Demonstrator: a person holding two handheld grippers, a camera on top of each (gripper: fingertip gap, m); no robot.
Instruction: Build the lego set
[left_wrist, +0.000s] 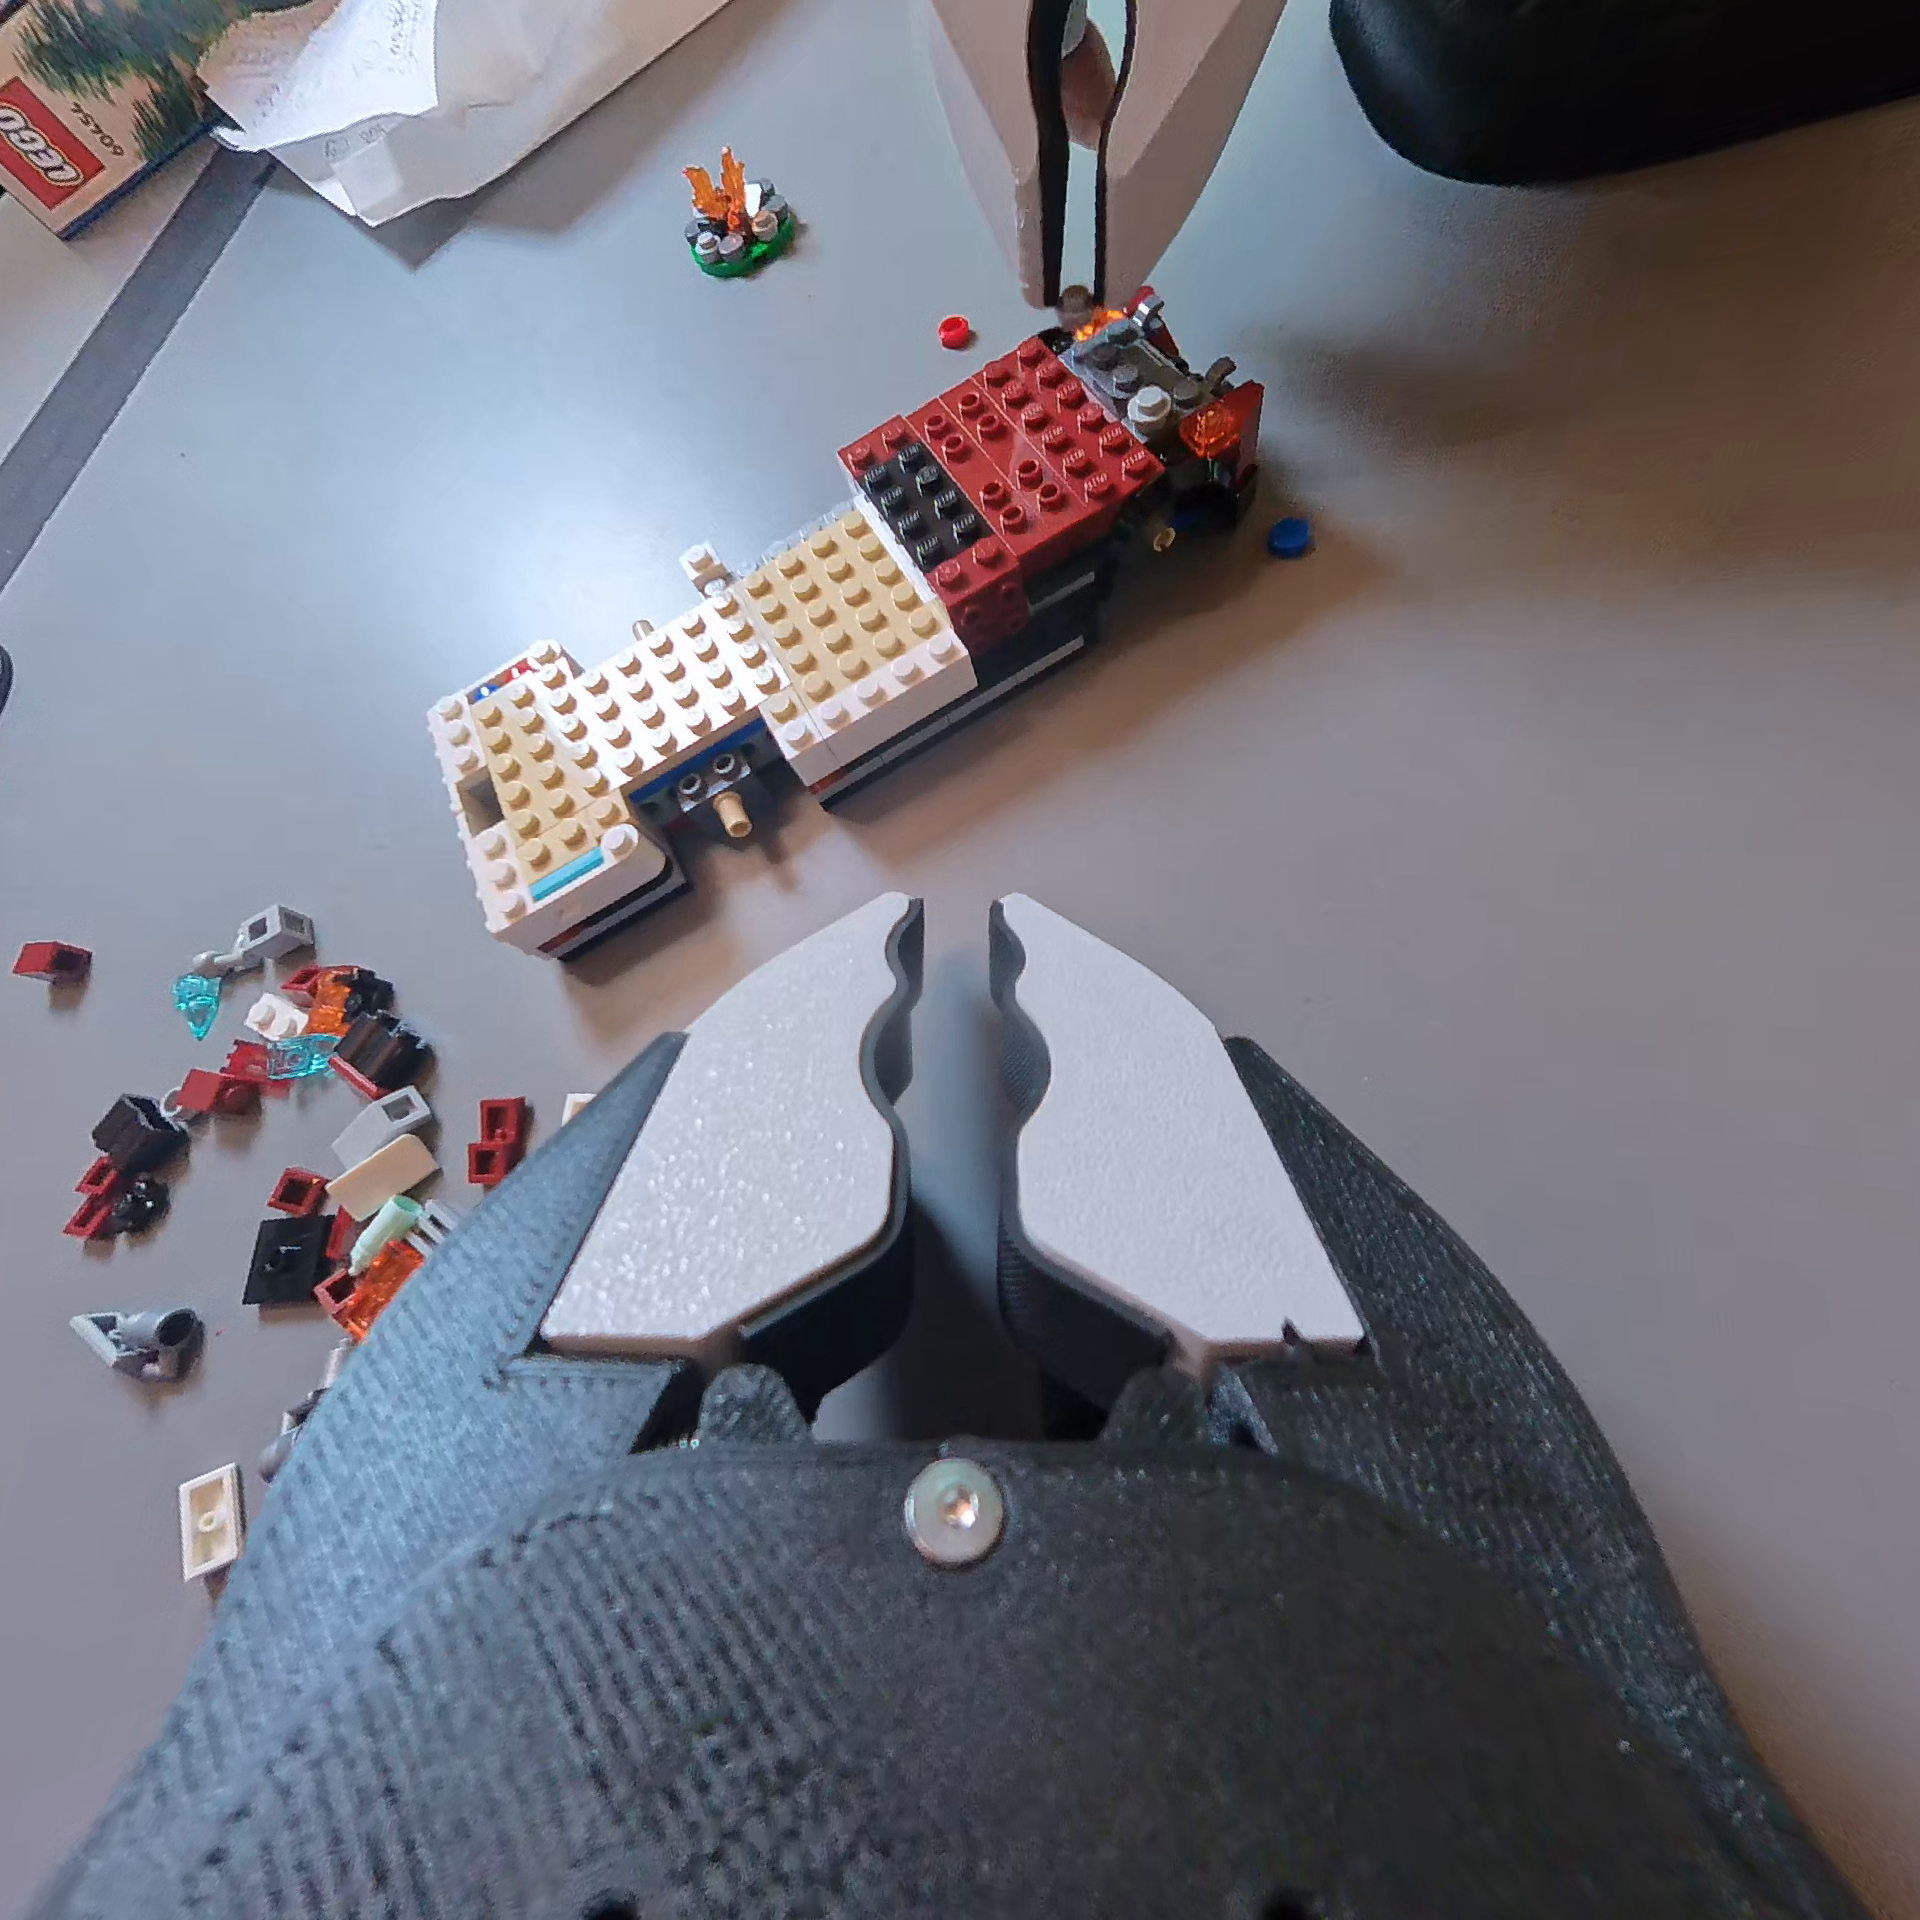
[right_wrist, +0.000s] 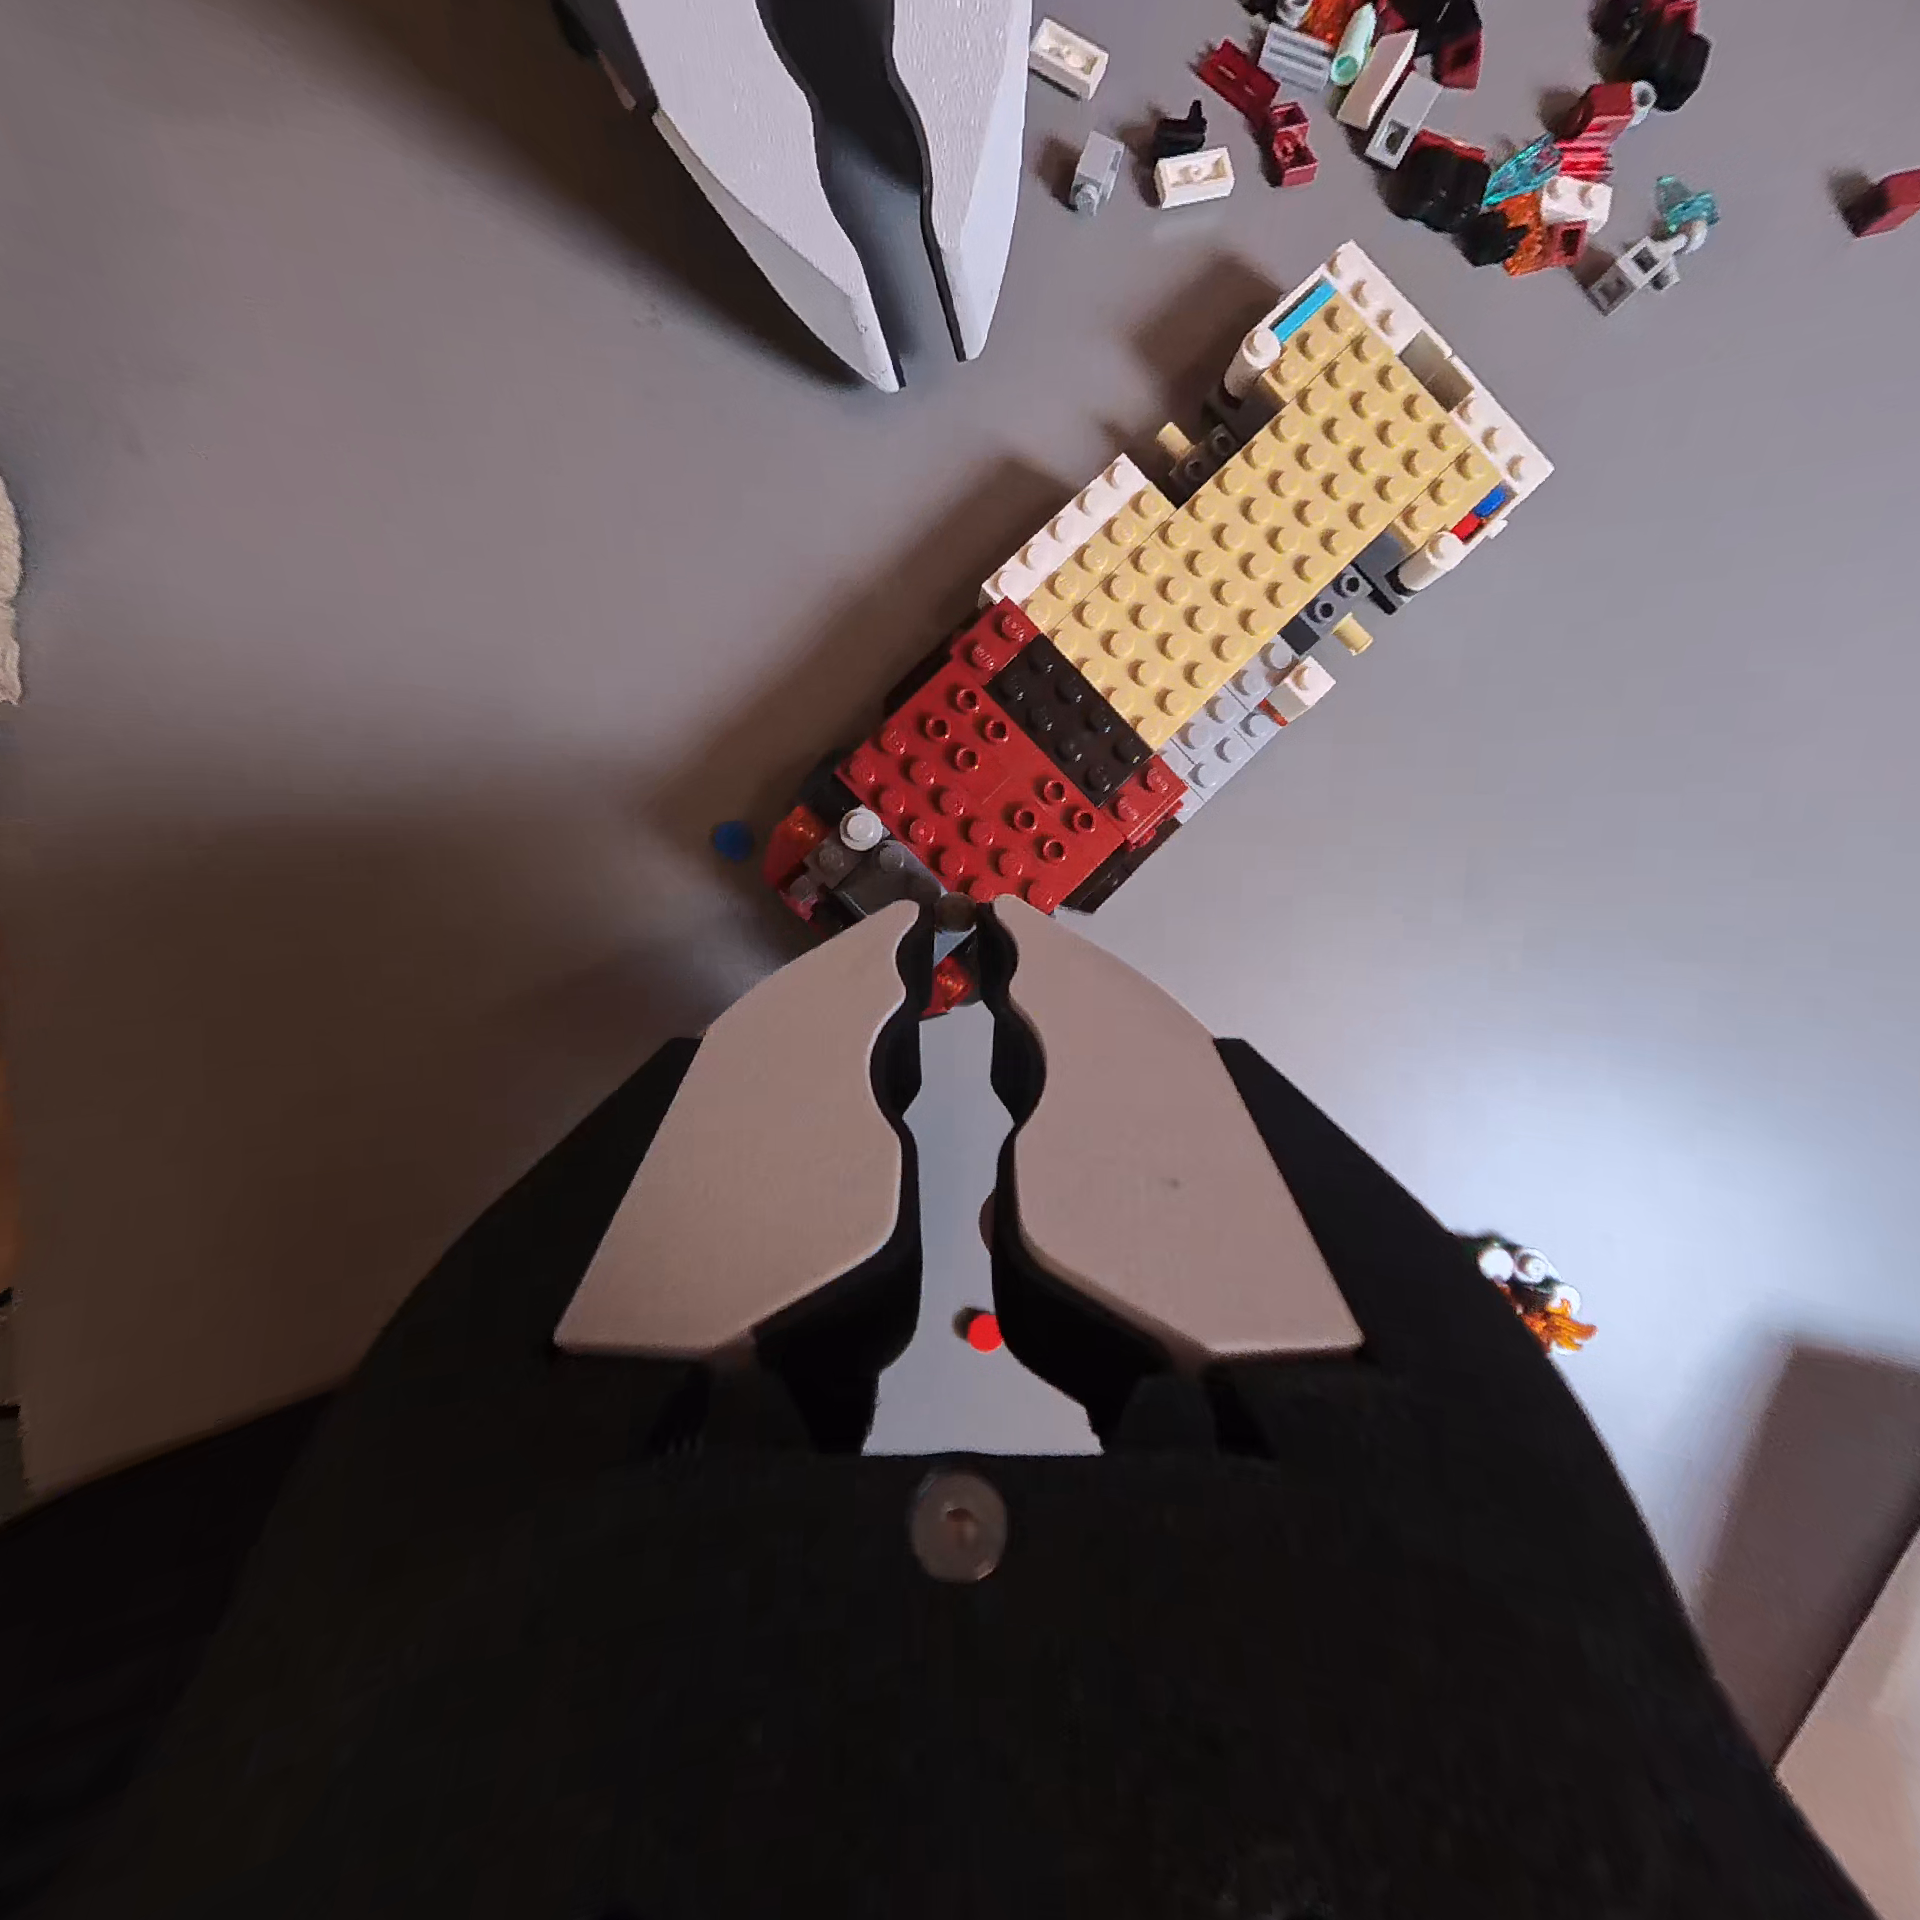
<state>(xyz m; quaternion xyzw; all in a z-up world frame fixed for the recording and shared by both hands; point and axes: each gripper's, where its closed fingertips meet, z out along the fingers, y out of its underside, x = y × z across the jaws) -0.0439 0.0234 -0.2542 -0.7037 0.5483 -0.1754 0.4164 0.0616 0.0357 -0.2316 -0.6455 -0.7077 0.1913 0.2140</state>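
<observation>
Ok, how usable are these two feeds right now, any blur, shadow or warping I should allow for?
Left wrist view: sharp throughout; the long white, tan and dark red brick model shows crisp studs, soft shadows, wide-angle bending at the edges. Right wrist view: softer; the scattered small loose bricks near the top edge are smeared, a broad dark shadow covers the grey tabletop on the left, and pale glare sits at right.

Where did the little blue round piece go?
The small blue round stud lies loose on the grey table, just beside the dark red end of the brick model; in the right wrist view it sits left of that end.
</observation>
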